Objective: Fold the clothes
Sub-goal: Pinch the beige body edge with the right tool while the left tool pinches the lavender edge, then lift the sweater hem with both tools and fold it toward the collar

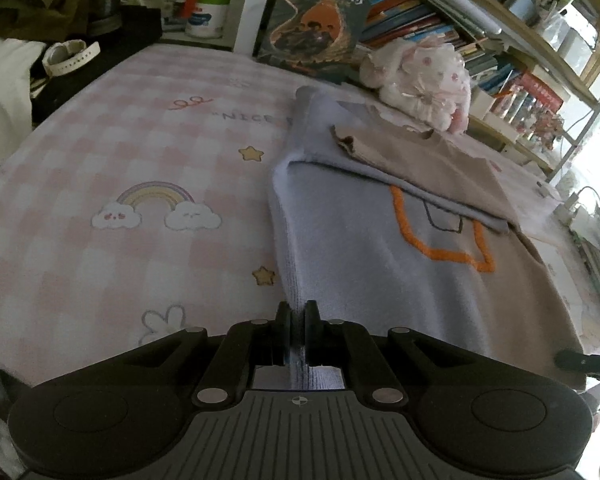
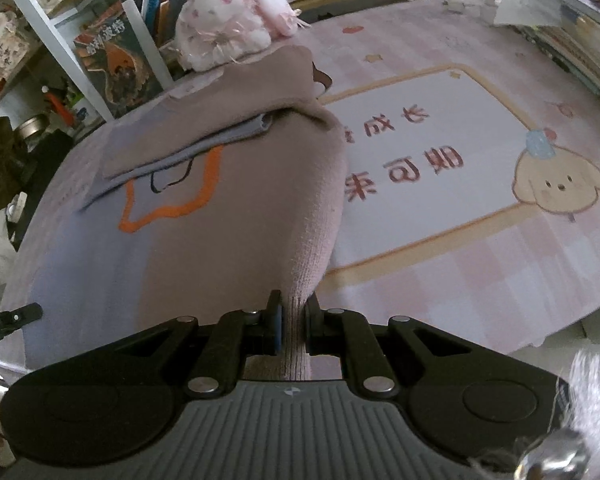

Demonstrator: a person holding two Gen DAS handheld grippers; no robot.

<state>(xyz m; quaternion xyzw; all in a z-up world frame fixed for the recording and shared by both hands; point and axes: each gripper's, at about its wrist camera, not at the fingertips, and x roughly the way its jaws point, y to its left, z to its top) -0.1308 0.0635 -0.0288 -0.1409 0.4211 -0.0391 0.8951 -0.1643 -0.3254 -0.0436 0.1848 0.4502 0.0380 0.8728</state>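
Observation:
A knit sweater (image 1: 364,264), pale blue on one half and beige on the other with an orange outline on the front, lies on the pink checked sheet (image 1: 140,152). Its sleeves are folded across the upper body. My left gripper (image 1: 298,314) is shut on the blue hem corner. My right gripper (image 2: 294,312) is shut on the beige hem corner of the same sweater (image 2: 228,208). The tip of the other gripper shows at each frame's edge, the right one in the left wrist view (image 1: 580,360) and the left one in the right wrist view (image 2: 16,316).
A pink and white plush toy (image 1: 424,80) sits just beyond the sweater's collar, also in the right wrist view (image 2: 228,28). A large book (image 1: 320,20) leans against bookshelves (image 1: 520,40) behind it. A white watch (image 1: 70,56) lies at the far left. The sheet (image 2: 460,160) carries a puppy print on the right.

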